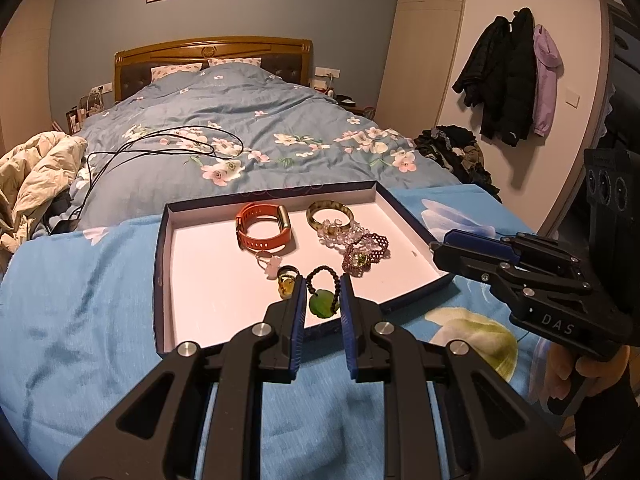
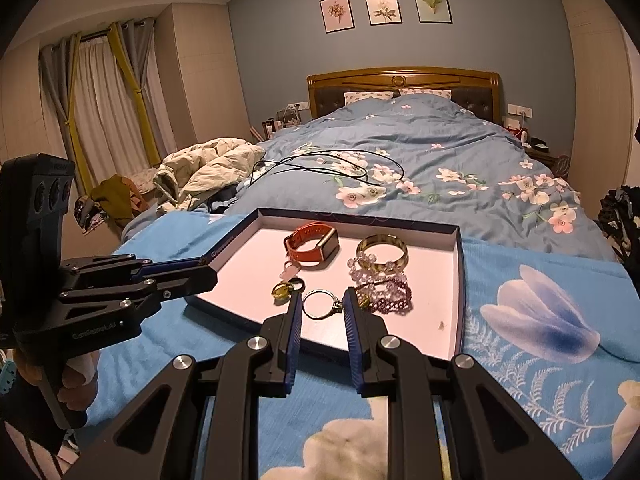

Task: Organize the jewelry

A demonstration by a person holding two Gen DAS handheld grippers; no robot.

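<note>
Left claw: my left gripper (image 1: pixel 323 306) pinched a dark beaded bracelet with a round green pendant (image 1: pixel 322 303) above the near edge of the shallow navy, white-lined box lid (image 1: pixel 192 280).
Right claw: my right gripper (image 2: pixel 322 308) clamped a thin silver ring (image 2: pixel 320 303) at the lid's near edge.
Done: orange-strapped watch (image 1: pixel 262 226), green-gold bangle (image 1: pixel 330 213) and beaded pieces lay inside.
Left: I judged both held pieces still needed placing.
Writing: "DAS" on my right gripper; other lettering unreadable.

One shallow box lid (image 1: pixel 168 240). One orange watch (image 1: pixel 262 228). One greenish bangle (image 1: pixel 330 211). One clear-bead bracelet (image 1: pixel 340 236), one purple bead bracelet (image 1: pixel 366 254). One black bead strand with green pendant (image 1: pixel 323 292). One silver ring (image 2: pixel 320 304). One amber ring (image 1: pixel 288 278). Two grippers (image 1: pixel 322 300) (image 2: pixel 320 308). Three framed prints (image 2: pixel 383 7).
</note>
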